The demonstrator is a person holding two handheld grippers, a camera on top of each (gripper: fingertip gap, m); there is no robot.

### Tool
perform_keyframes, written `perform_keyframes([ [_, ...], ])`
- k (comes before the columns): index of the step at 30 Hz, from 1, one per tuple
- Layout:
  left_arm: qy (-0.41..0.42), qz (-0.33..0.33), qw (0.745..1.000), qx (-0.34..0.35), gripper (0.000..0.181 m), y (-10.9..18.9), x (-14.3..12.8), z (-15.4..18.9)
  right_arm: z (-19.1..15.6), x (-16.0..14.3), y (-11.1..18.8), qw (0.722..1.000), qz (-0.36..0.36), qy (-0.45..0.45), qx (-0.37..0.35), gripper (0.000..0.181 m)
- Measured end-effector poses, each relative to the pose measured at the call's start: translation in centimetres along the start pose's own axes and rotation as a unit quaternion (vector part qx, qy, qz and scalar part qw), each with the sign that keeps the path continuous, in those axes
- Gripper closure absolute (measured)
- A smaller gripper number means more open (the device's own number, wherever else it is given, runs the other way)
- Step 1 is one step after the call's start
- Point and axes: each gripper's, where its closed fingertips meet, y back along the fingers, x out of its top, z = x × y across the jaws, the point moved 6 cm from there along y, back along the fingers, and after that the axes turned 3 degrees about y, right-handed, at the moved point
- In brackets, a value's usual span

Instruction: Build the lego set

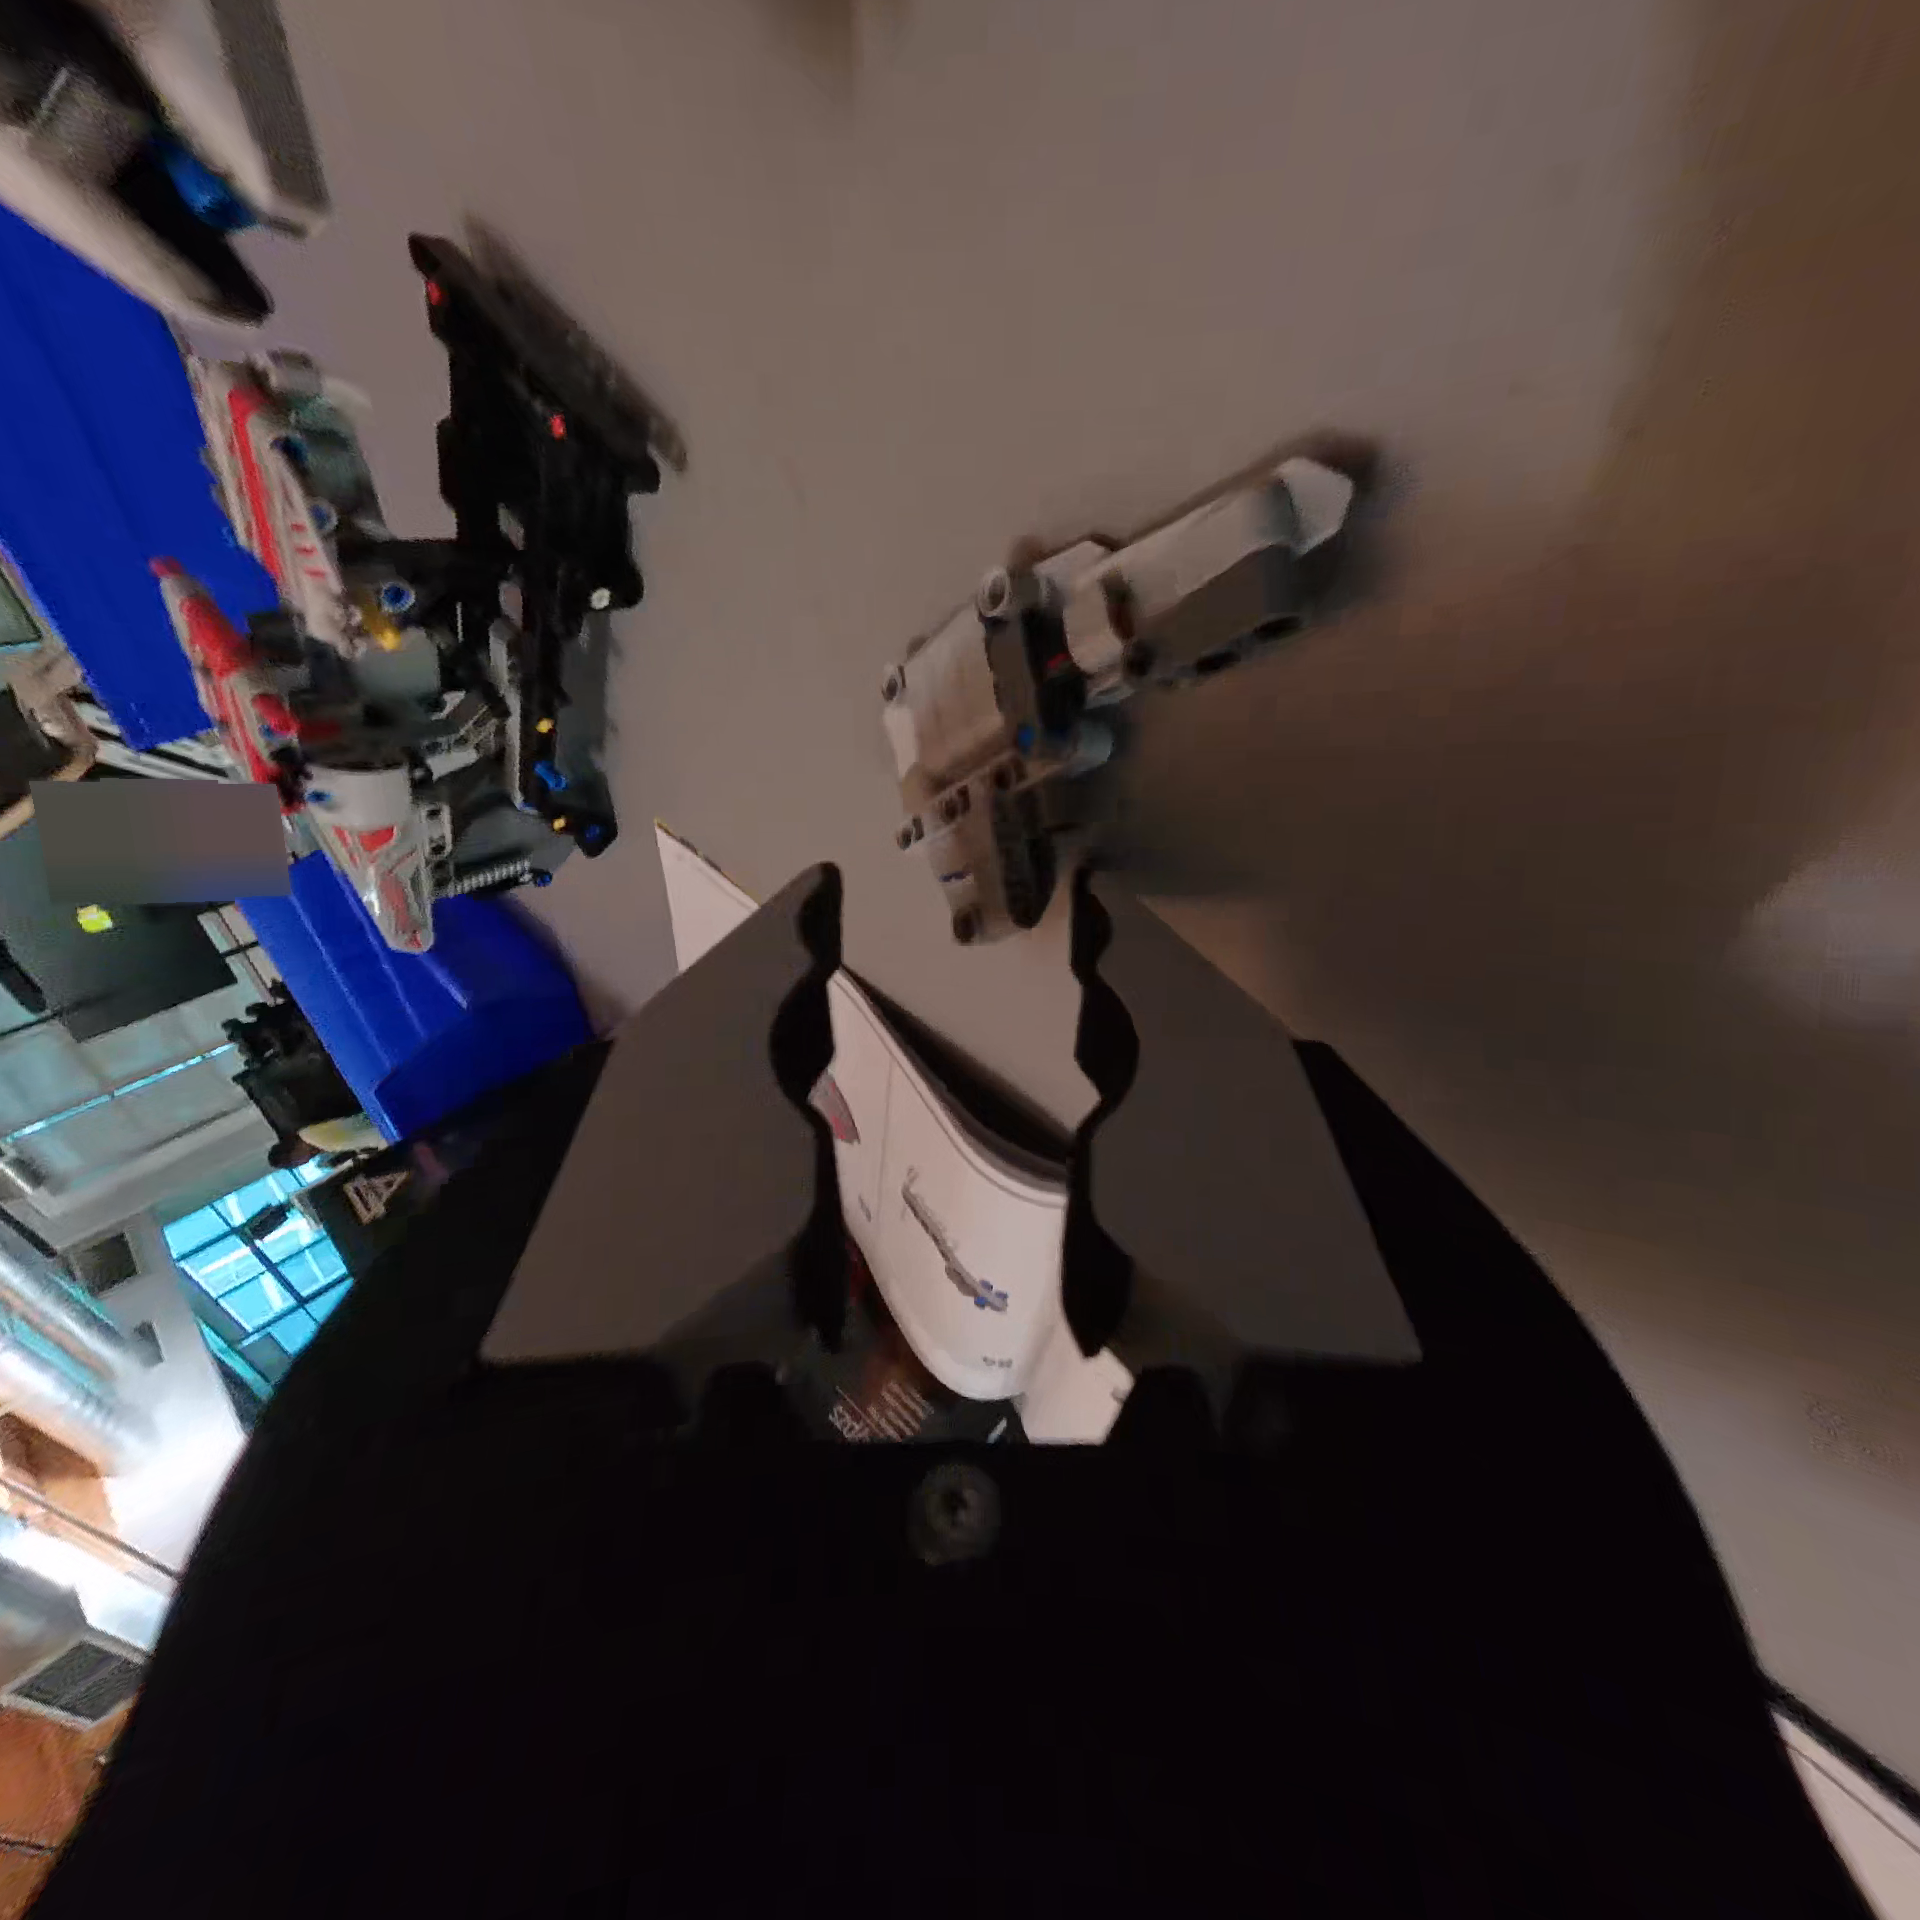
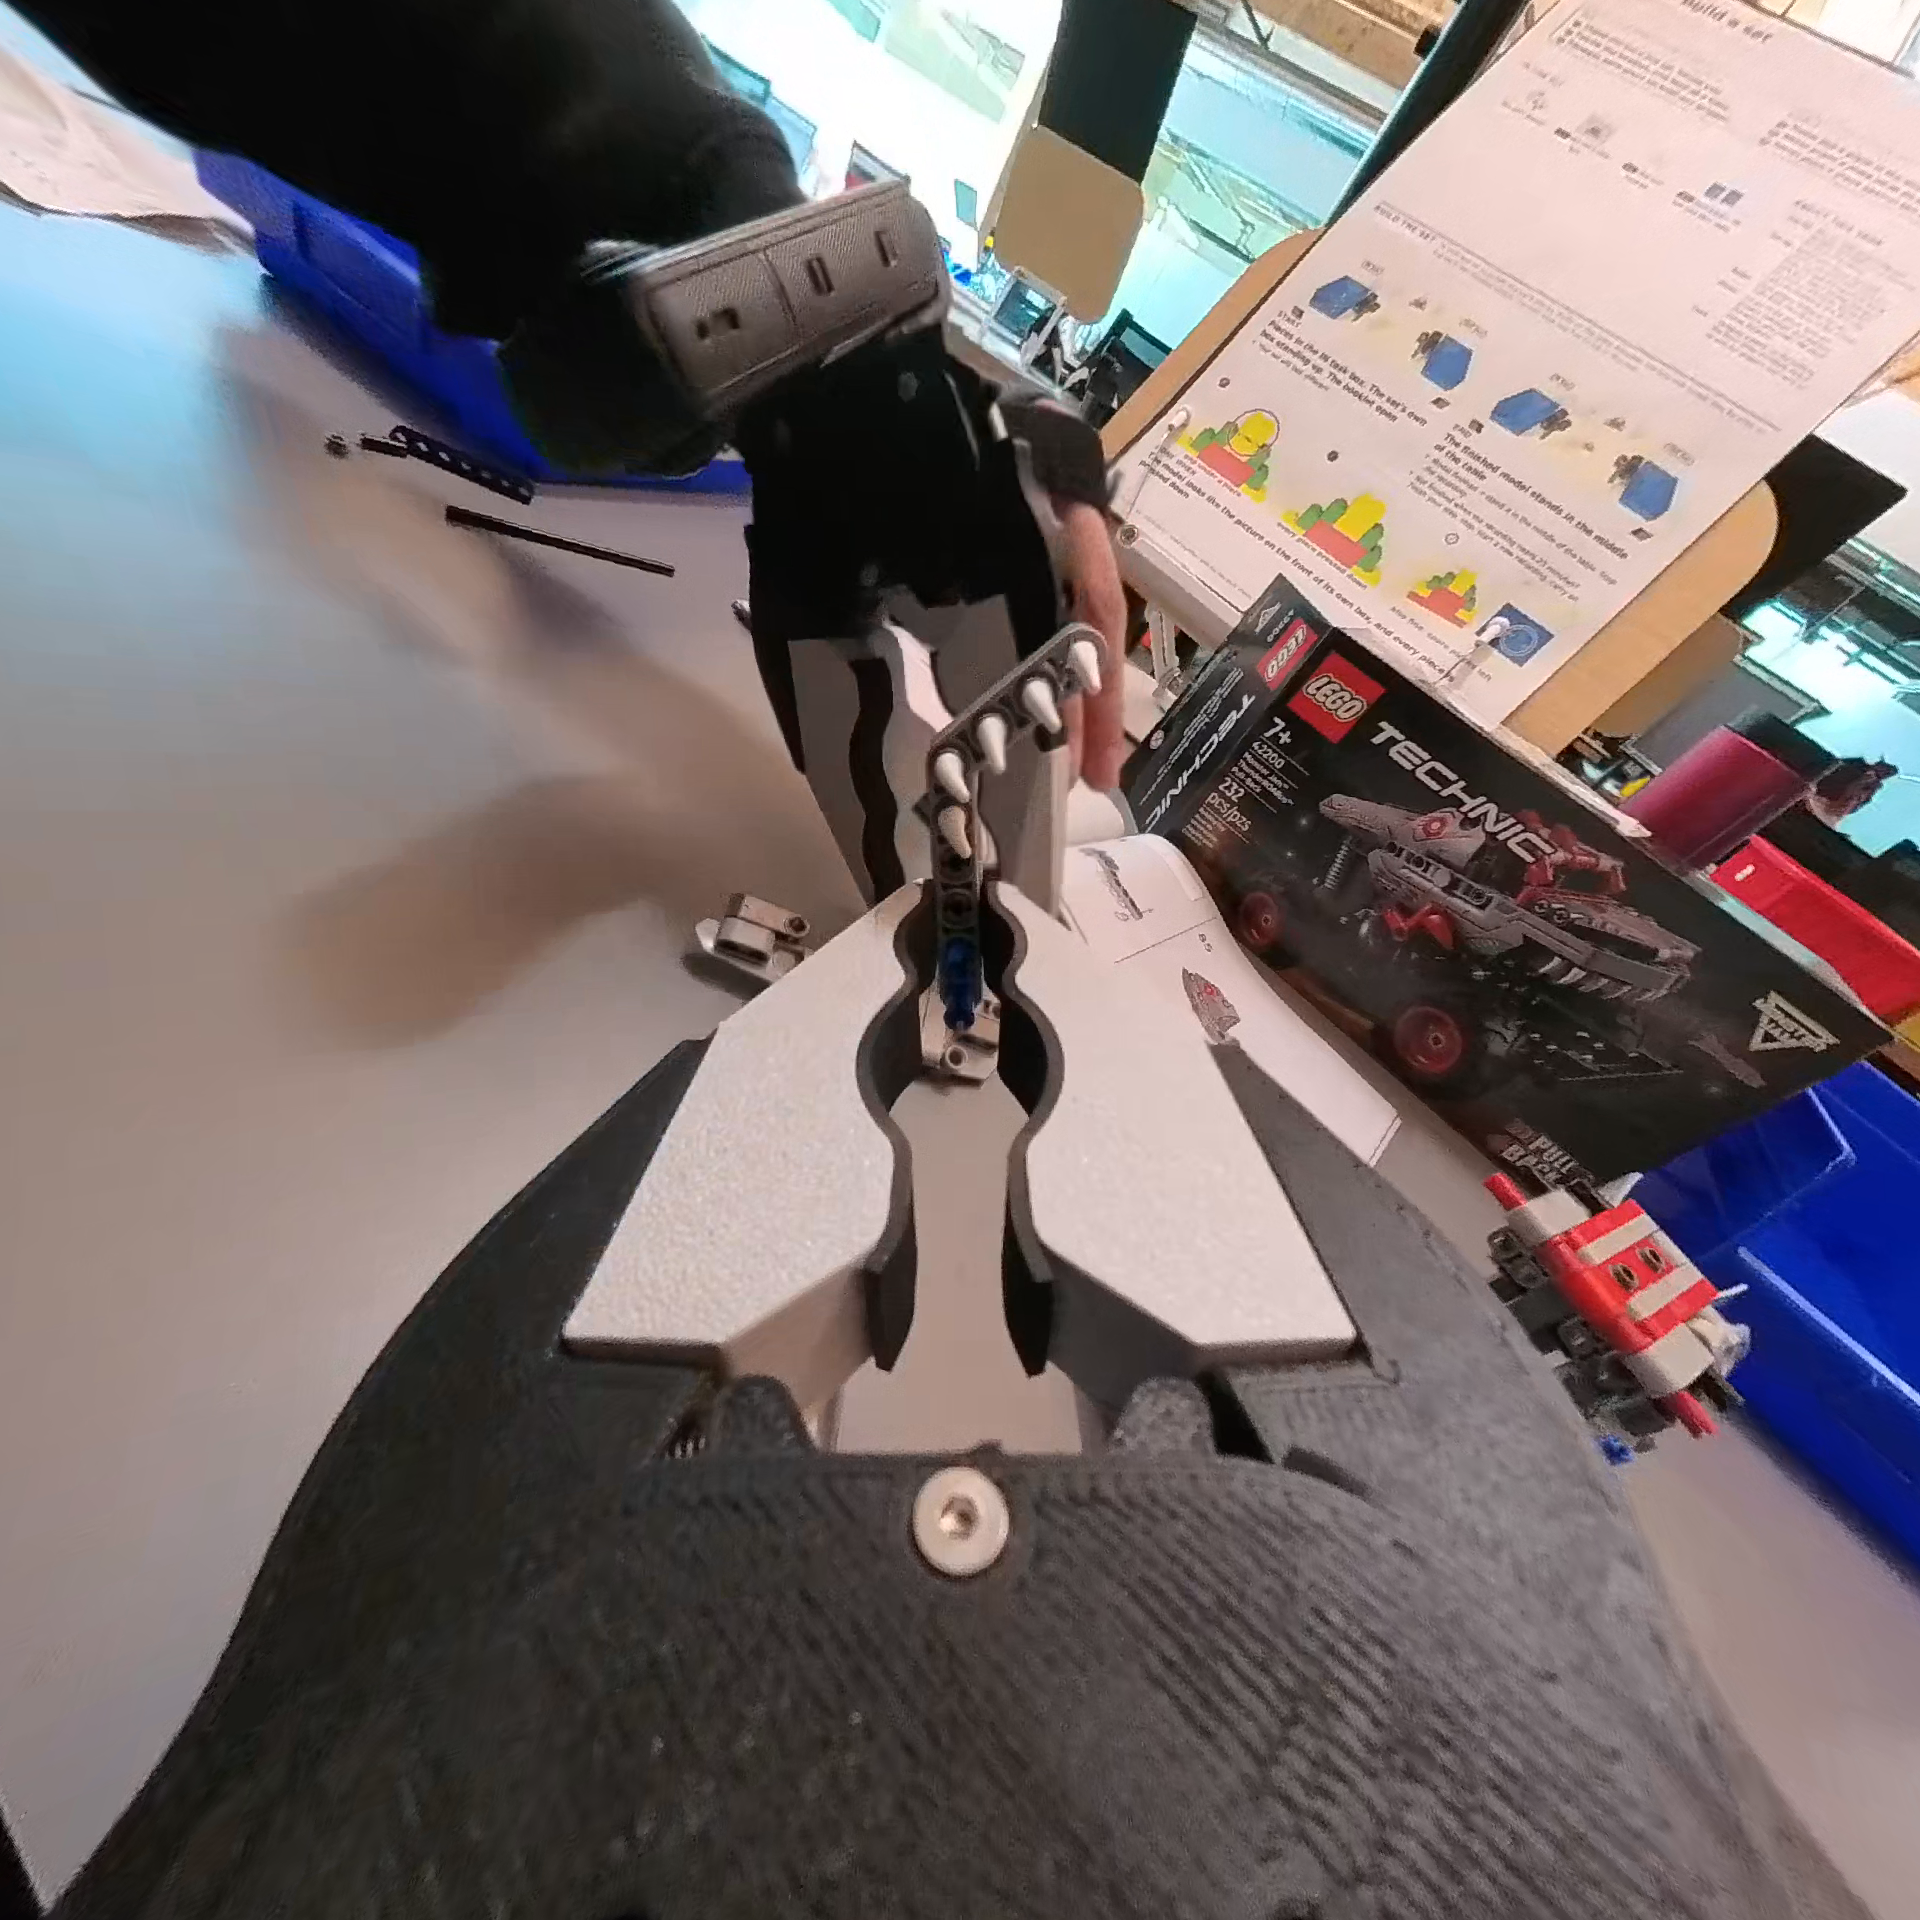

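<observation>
The right gripper (image 2: pixel 961 914) was pinching a jaw piece (image 2: pixel 997 748), a grey angled beam with a row of white teeth, a black beam and a blue pin below it, standing up out of the fingertips. Beyond it the left gripper (image 2: pixel 935 769) pointed down at the table (image 2: pixel 208 831), its fingers spread and holding nothing; in its own view the left gripper (image 1: pixel 956 904) showed the same wide gap.

A grey-white sub-assembly (image 1: pixel 1101 675) lay on the table just ahead of the left fingertips, blurred. Well to its left sat the chassis (image 1: pixel 436 623), black frame with red-and-white panels, against a blue bin (image 1: pixel 94 468). The open booklet (image 1: pixel 935 1226) lay under the left gripper. In the right view a small grey piece (image 2: pixel 753 930) lay near the gripper tips, and a thin black axle (image 2: pixel 561 540) and a black beam (image 2: pixel 457 468) sat farther off.

The table was plain grey. The set's box (image 2: pixel 1455 883) stood at its far edge, an instruction board (image 2: pixel 1558 364) propped behind it, another blue bin (image 2: pixel 1818 1247) at the right. Bright windows filled the background.
</observation>
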Motion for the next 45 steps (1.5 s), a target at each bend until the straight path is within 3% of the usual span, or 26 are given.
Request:
perform_keyframes([
  [3, -0.009, -0.010, 1.000, -0.008, 0.164, -0.7, 0.2, 0.3, 0.1, -0.5, 0.0, 1.000, -0.002, 0.003, 0.002, 0.176],
  [7, 0.026, -0.033, 0.999, -0.033, 0.166, 0.0, 0.6, 0.7, 0.9, -0.8, -0.3, 1.000, 0.004, 0.007, 0.004, 0.176],
  [9, 0.084, -0.056, 0.990, -0.100, 0.166, 1.4, 0.5, 1.2, 1.3, -0.7, -0.3, 1.000, 0.012, 0.008, 0.004, 0.176],
  [11, 0.180, -0.050, 0.961, -0.204, 0.168, 3.9, 0.7, 1.2, 1.5, -0.7, -0.3, 1.000, 0.019, 0.008, 0.006, 0.176],
  [13, 0.281, -0.022, 0.910, -0.304, 0.168, 6.6, 1.2, 0.8, 1.7, -0.6, -0.4, 1.000, 0.029, 0.001, 0.008, 0.176],
  [16, 0.409, 0.017, 0.772, -0.486, 0.168, 9.4, 1.5, 0.9, 1.8, -0.4, -0.5, 0.998, 0.052, -0.027, 0.015, 0.176],
  [18, 0.442, 0.053, 0.679, -0.584, 0.168, 9.7, 1.5, 1.5, 1.8, -0.3, -0.7, 0.996, 0.065, -0.053, 0.025, 0.176],
  [21, 0.473, 0.057, 0.577, -0.664, 0.168, 8.4, 1.5, 2.9, 1.9, -0.2, -0.9, 0.992, 0.067, -0.097, 0.036, 0.176],
  [22, 0.474, 0.044, 0.559, -0.679, 0.168, 7.9, 1.4, 3.5, 1.9, -0.1, -0.9, 0.990, 0.069, -0.114, 0.044, 0.176],
  [24, 0.468, 0.012, 0.548, -0.693, 0.168, 6.8, 1.2, 4.8, 1.9, 0.0, -0.9, 0.984, 0.073, -0.151, 0.052, 0.176],
  [28, 0.501, 0.003, 0.472, -0.725, 0.168, 5.7, 2.0, 5.5, 1.8, -0.1, -0.9, 0.975, 0.060, -0.199, 0.071, 0.176],
  [34, 0.561, -0.020, 0.471, -0.680, 0.163, 3.5, 0.9, 5.4, 1.1, -0.2, -1.6, 0.972, 0.026, -0.206, 0.108, 0.175],
  [41, 0.624, 0.025, 0.513, -0.589, 0.152, 3.4, -0.3, 4.5, 1.1, -0.3, -1.4, 0.972, 0.029, -0.202, 0.119, 0.176],
  [45, 0.671, 0.066, 0.551, -0.493, 0.140, 5.1, -1.2, 3.3, 1.3, -0.4, -1.3, 0.970, 0.031, -0.212, 0.113, 0.176],
])
